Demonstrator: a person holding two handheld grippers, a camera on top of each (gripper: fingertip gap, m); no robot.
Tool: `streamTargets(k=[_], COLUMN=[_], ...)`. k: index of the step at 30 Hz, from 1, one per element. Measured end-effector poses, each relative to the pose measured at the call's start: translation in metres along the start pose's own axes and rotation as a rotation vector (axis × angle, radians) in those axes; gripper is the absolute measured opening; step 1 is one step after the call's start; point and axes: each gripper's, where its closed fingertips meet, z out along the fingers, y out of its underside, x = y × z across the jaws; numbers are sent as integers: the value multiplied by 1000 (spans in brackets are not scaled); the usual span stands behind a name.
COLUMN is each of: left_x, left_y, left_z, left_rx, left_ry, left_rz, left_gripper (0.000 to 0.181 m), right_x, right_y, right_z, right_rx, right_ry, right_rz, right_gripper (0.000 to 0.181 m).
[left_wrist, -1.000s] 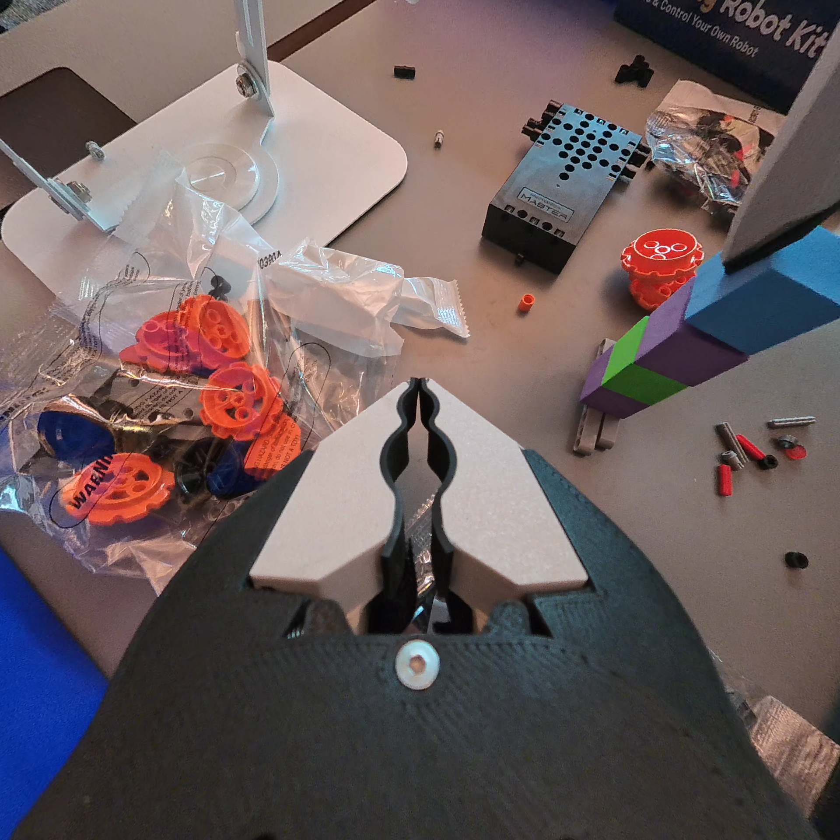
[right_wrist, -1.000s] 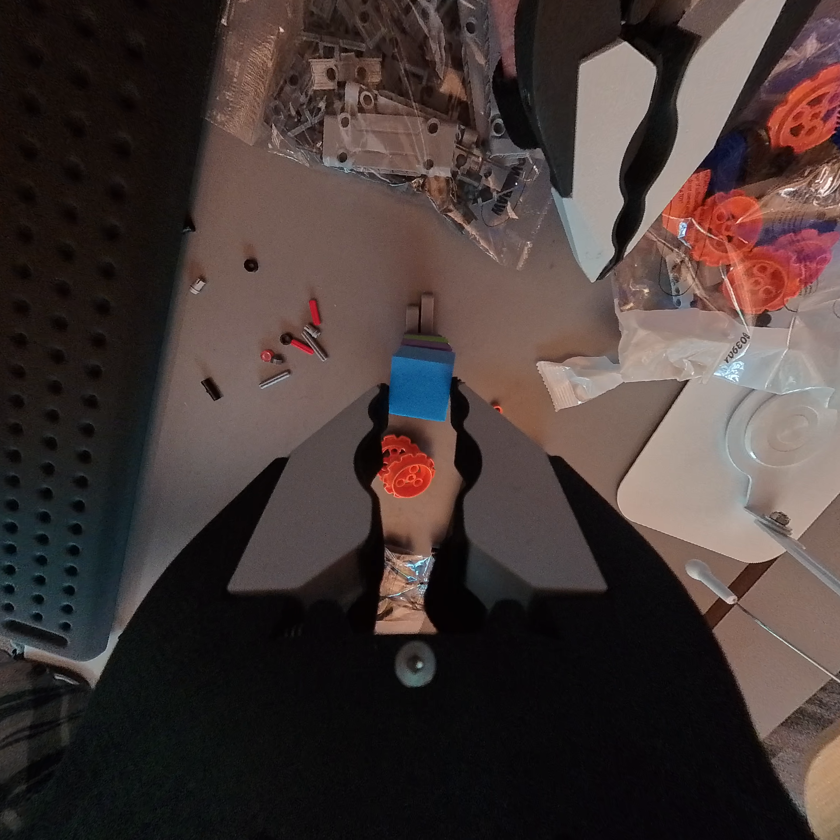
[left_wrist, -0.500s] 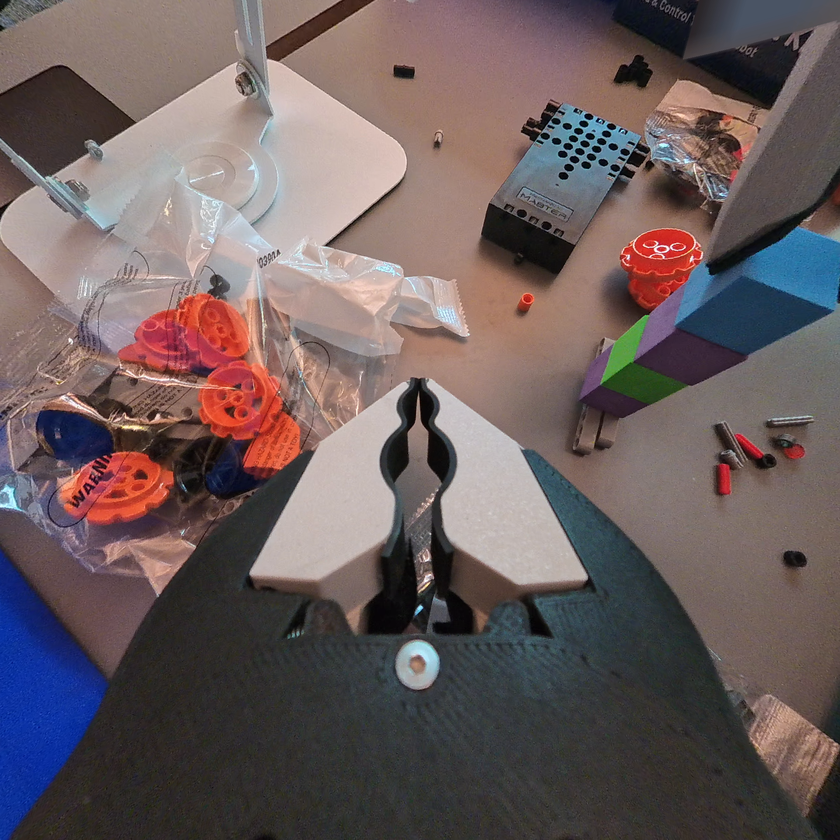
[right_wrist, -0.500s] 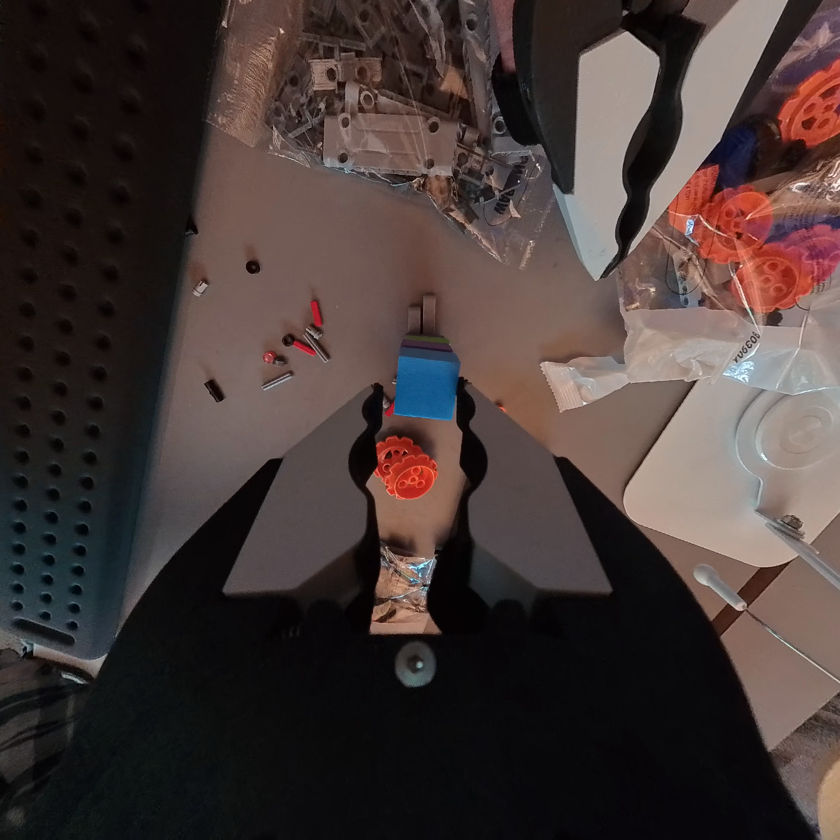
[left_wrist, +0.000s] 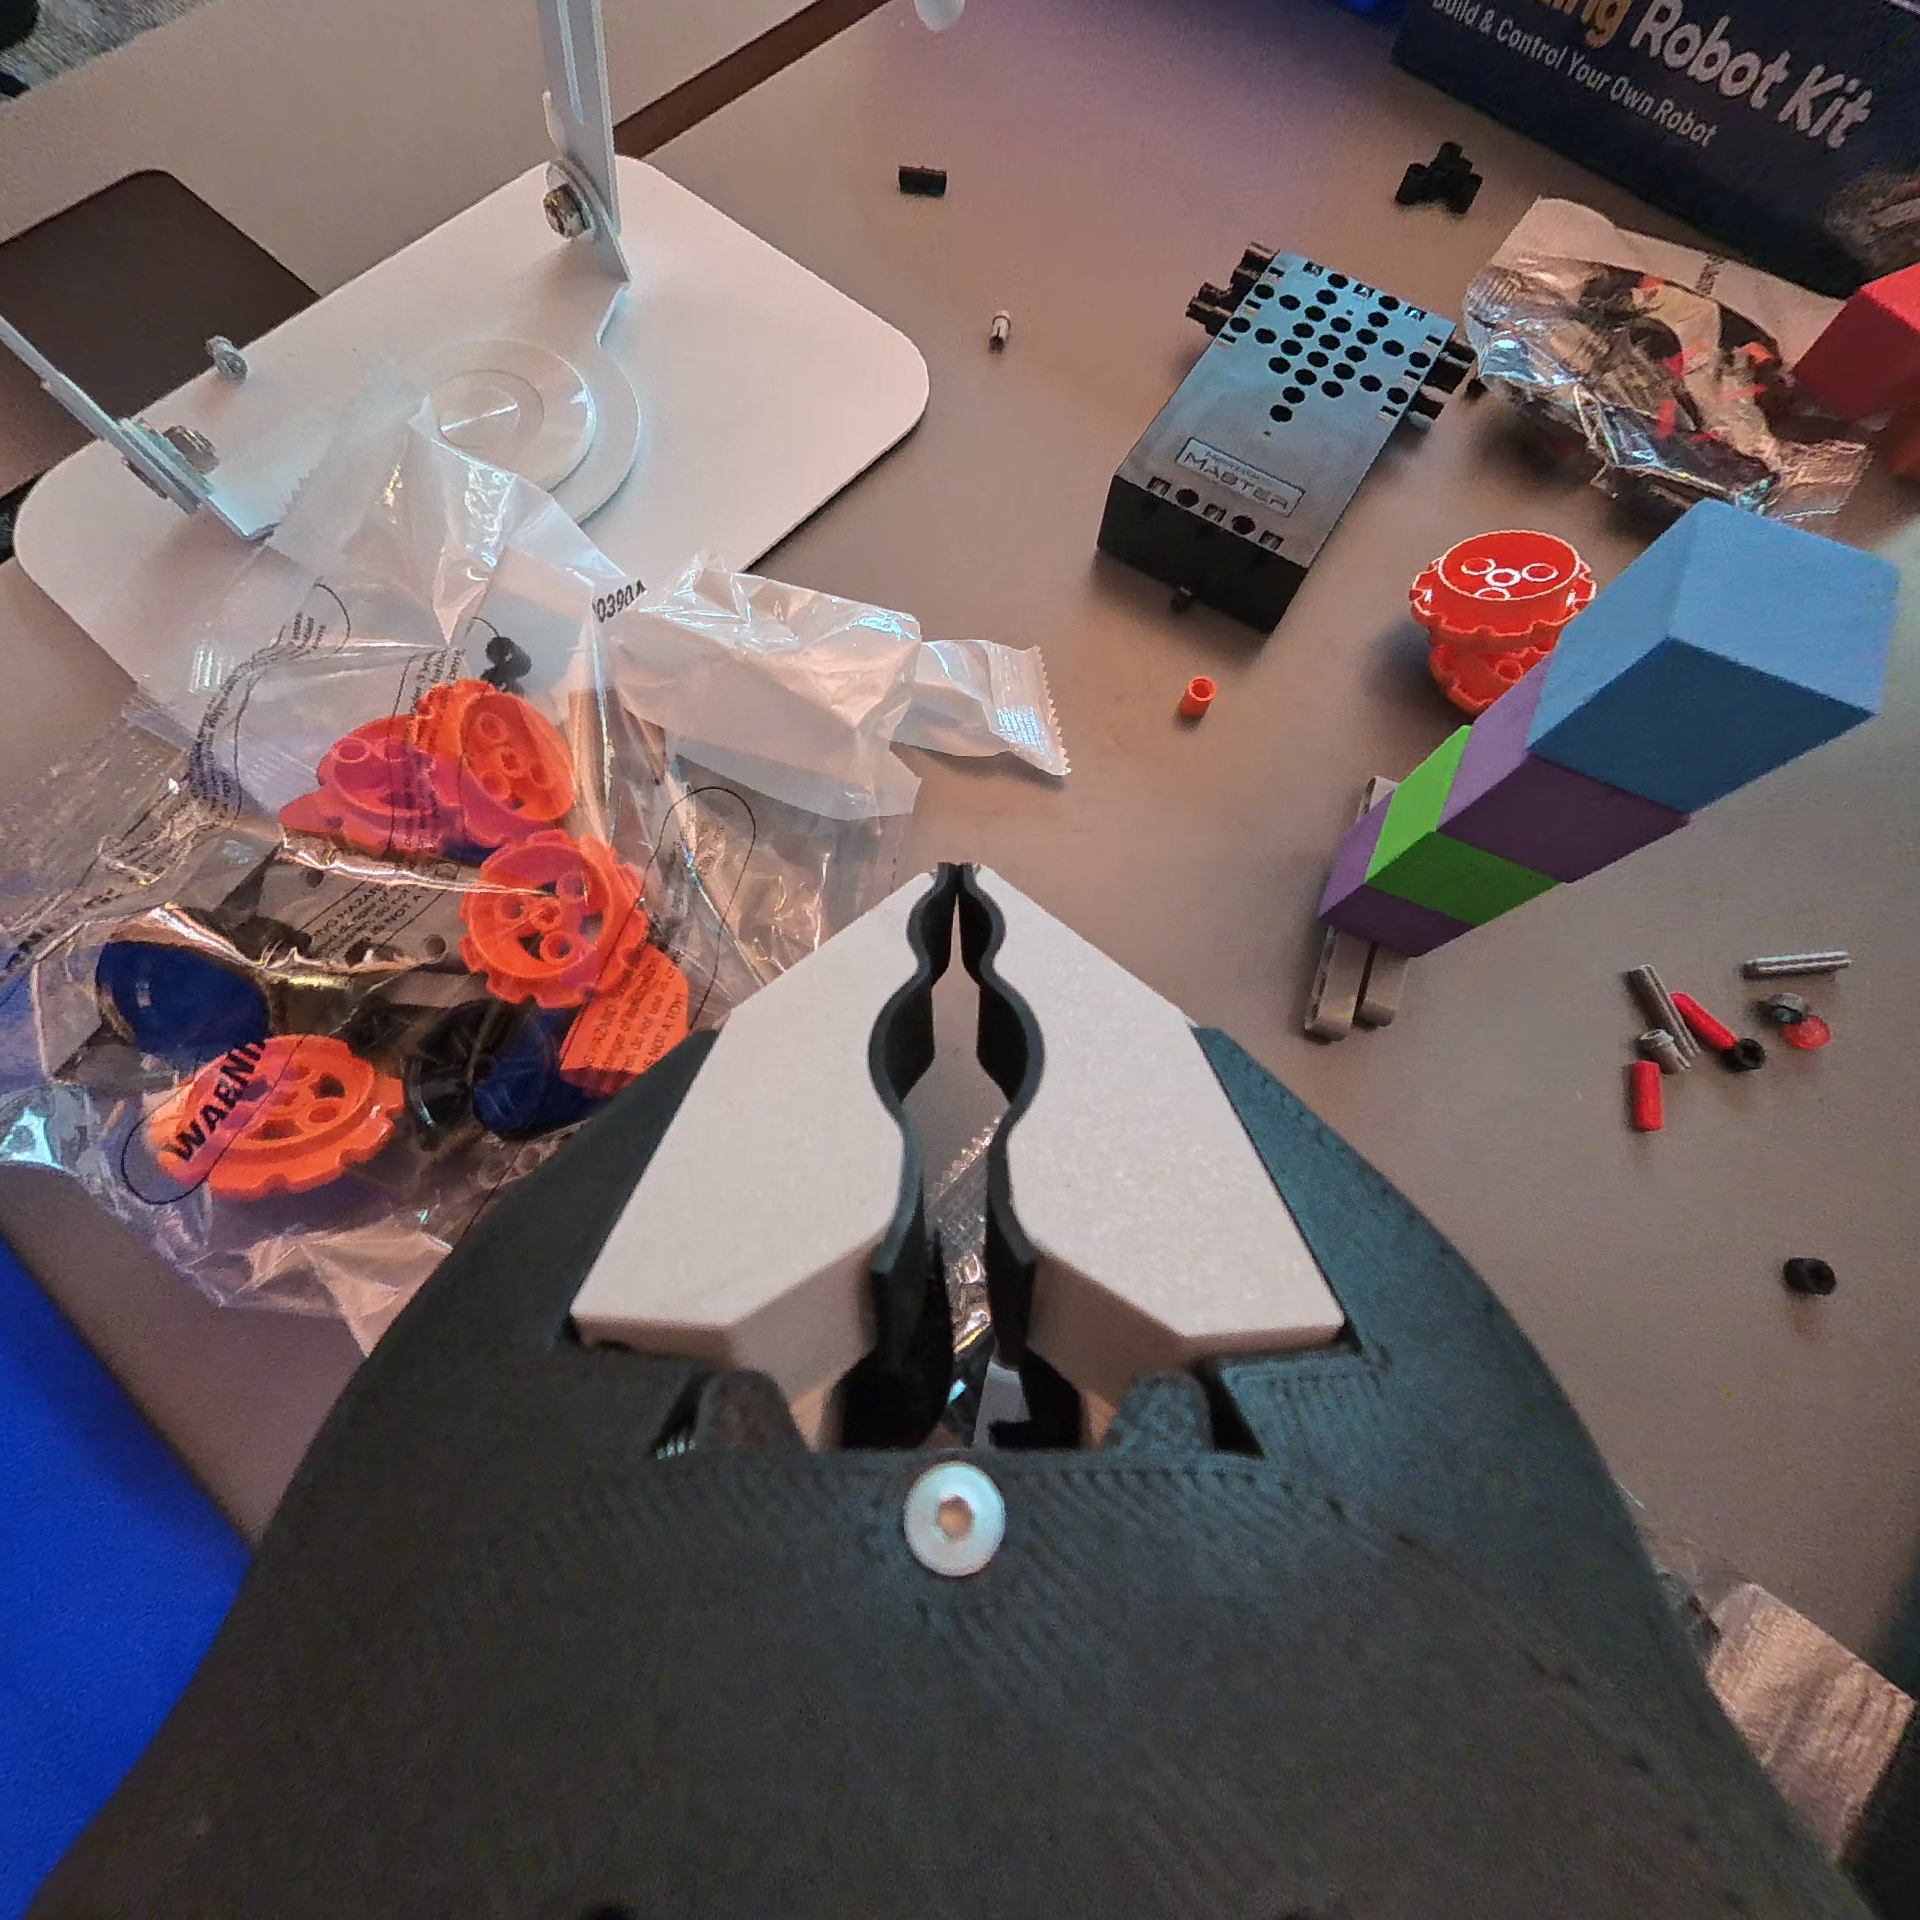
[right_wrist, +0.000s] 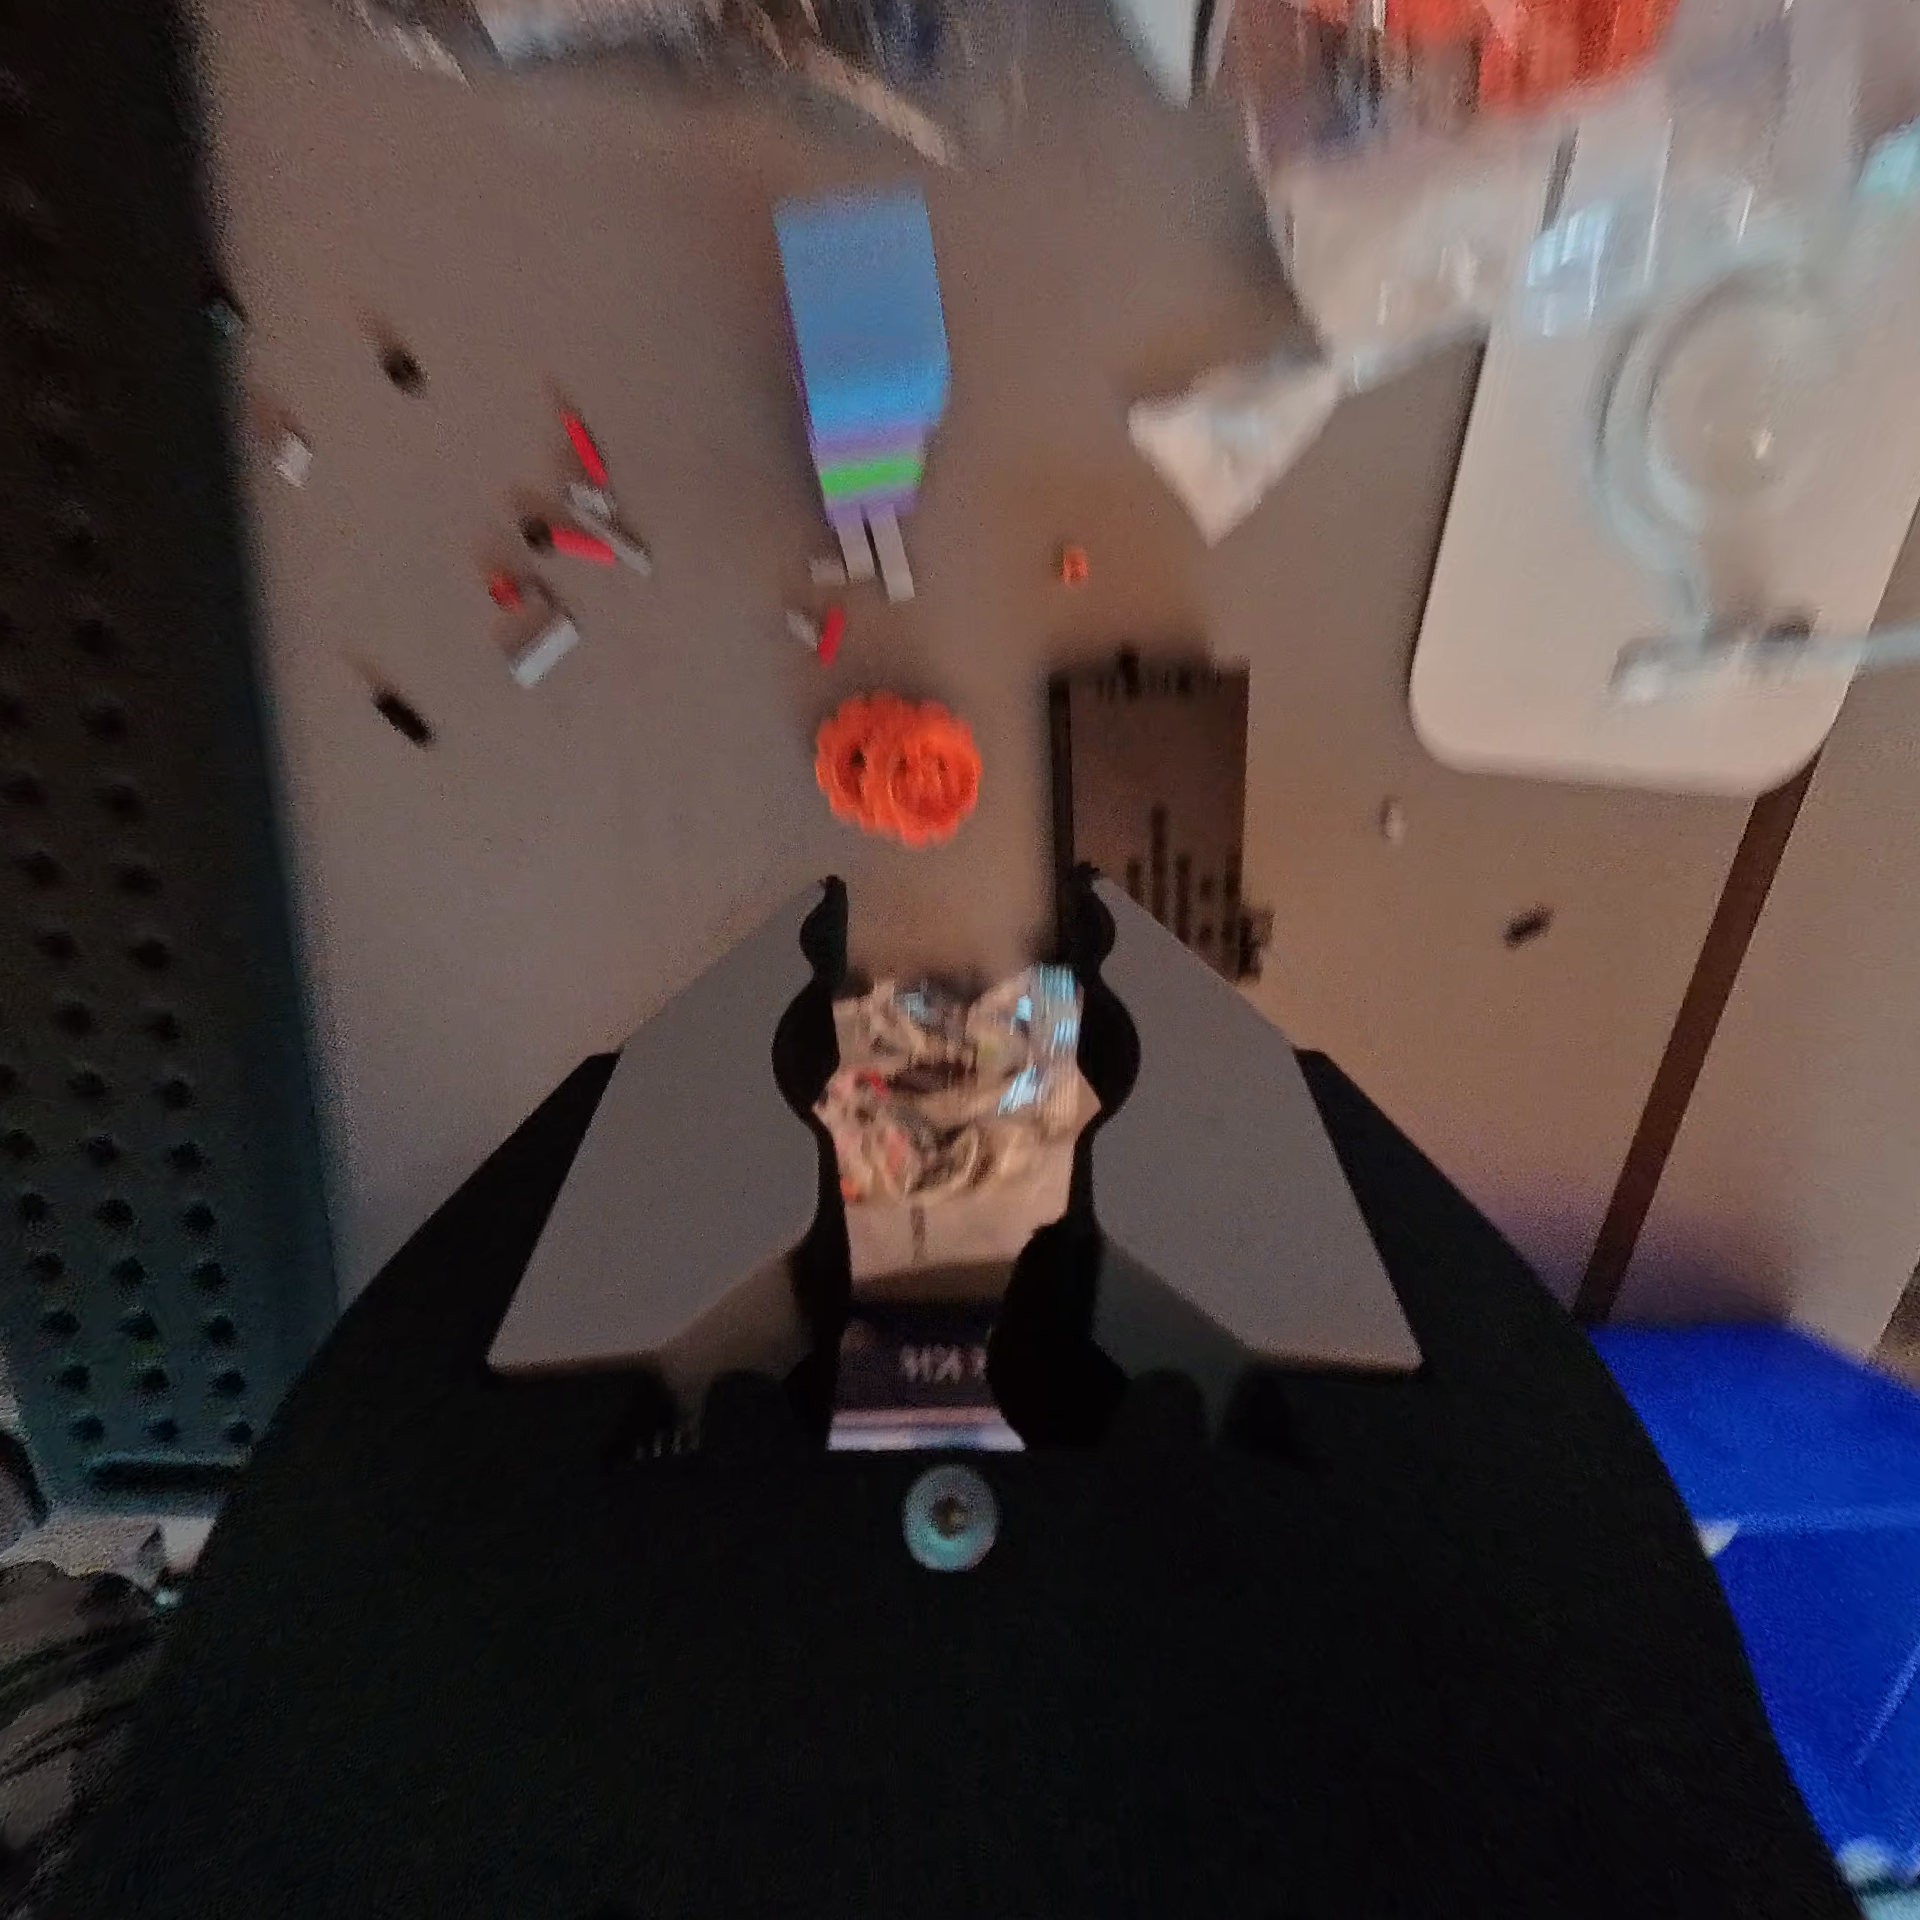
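Note:
A stack of blocks stands on the table: a blue block (left_wrist: 1714, 665) on top, then purple, green (left_wrist: 1455, 842) and purple. It also shows, blurred, in the right wrist view (right_wrist: 862, 343). My right gripper (right_wrist: 956, 904) is open with nothing between its pads. It is well back from the stack, above a crinkly clear bag (right_wrist: 956, 1081). My left gripper (left_wrist: 956, 873) is shut on nothing and hovers over the table beside a clear bag of orange gears (left_wrist: 416, 883).
Orange gears (left_wrist: 1496, 613) and a black perforated box (left_wrist: 1278, 416) lie behind the stack. Two grey beams (left_wrist: 1351, 977) and small pins (left_wrist: 1704, 1029) lie near it. A white stand base (left_wrist: 623, 364) is at the far left. A dark perforated plate (right_wrist: 104, 727) lies beyond the pins. Spacing between my two grippers at the tips: around 20 cm.
My right gripper opened, let go of the blue block on top of the stack and pulled back fast, out of the left wrist view. My left gripper has not moved.

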Motion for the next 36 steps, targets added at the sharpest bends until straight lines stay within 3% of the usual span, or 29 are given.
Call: streamTargets(k=[6, 12, 16, 25, 36], left_x=[1, 1, 1, 1, 1], left_y=[2, 2, 4, 4, 3], left_z=[3, 3, 4, 4, 5], left_rx=[-12, -15, -22, -20, -19], left_ry=[2, -4, -5, -2, 0], left_rz=[0, -2, -4, -3, -4], left_gripper=[0, 0, 0, 0, 0], right_x=[-20, -56, -66, -74, -79], right_y=[109, 168, 170, 158, 149], right_z=[14, 34, 41, 40, 43], right_rx=[-127, -215, -174, -130, -70], right_ry=[-25, -67, -99, -127, -141], right_rz=[212, 334, 367, 366, 338], right_gripper=[45, 44, 33, 38, 25])
